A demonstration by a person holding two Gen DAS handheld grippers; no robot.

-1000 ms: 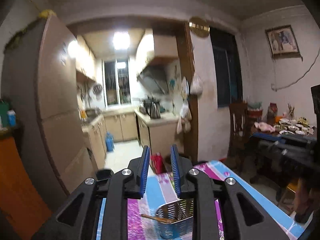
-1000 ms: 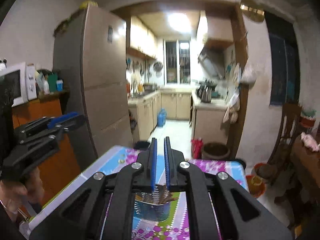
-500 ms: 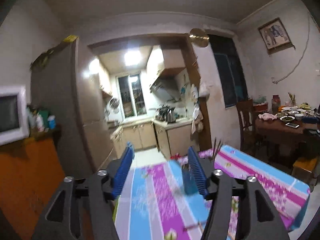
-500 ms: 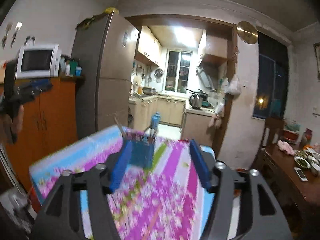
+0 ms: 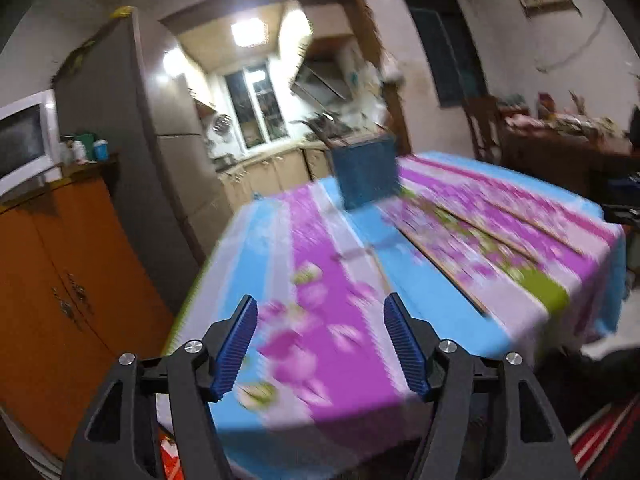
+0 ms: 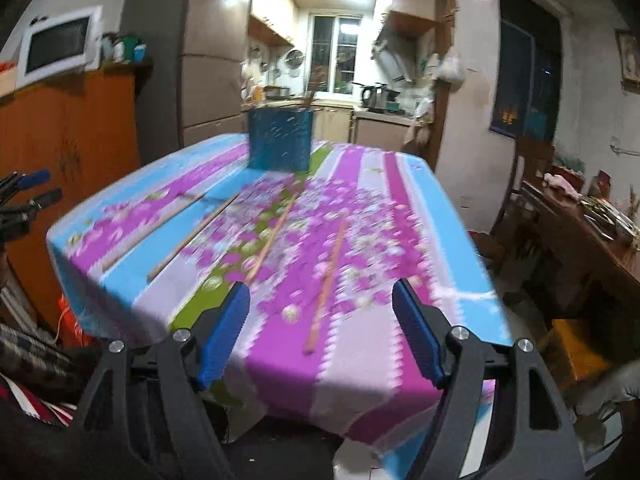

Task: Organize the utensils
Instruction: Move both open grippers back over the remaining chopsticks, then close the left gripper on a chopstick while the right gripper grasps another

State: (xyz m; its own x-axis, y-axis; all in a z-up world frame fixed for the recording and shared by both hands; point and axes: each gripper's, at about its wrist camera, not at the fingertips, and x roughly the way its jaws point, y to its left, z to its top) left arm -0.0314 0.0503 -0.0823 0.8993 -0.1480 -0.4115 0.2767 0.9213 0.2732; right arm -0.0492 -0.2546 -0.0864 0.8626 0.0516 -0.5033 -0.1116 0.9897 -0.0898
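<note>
A blue perforated utensil holder point(image 6: 279, 139) stands at the far end of the table with the flowered purple and blue cloth point(image 6: 420, 208); it also shows in the left wrist view point(image 5: 366, 174). Several wooden chopsticks point(image 6: 325, 280) lie spread on the cloth in the right wrist view and show blurred in the left wrist view point(image 5: 436, 268). My left gripper point(image 5: 320, 344) is open and empty above the table's near edge. My right gripper point(image 6: 320, 332) is open and empty above the near edge, just short of the chopsticks. Both views are motion-blurred.
An orange cabinet point(image 5: 60, 280) with a microwave point(image 6: 60, 48) stands left of the table, a tall fridge point(image 5: 172, 140) behind it. A dark side table with dishes point(image 6: 592, 216) and a chair are to the right. The kitchen lies beyond.
Both grippers have opened wide and pulled back from over the utensil holder to the near edge of the table. The holder now stands far ahead and the chopsticks have come into view.
</note>
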